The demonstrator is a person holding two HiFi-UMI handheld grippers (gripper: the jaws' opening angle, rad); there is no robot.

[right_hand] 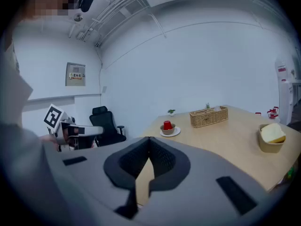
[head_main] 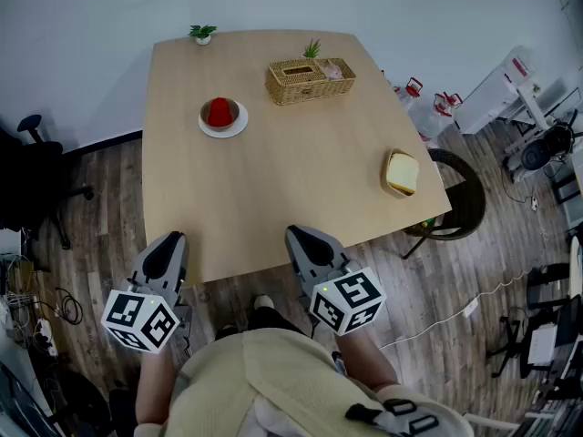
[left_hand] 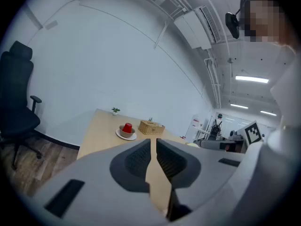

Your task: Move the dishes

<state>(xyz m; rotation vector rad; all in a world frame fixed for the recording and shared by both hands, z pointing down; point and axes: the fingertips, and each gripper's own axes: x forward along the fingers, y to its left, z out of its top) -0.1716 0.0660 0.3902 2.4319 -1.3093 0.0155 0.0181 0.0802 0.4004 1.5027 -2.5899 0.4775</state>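
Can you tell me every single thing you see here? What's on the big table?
table: 1, light wood, middle of the room
plate: 1, white, far left part of the table
bowl: 1, brown, on the plate
cup: 1, red, in that bowl
wicker basket: 1, tan, far side of the table
potted plant: 1, green, far edge
second plant: 1, green, behind the basket
tan bowl: 1, right edge, something pale inside
office chair: 1, black, floor on the left
left gripper: grey, jaws nearly together, empty
right gripper: grey, jaws together, empty
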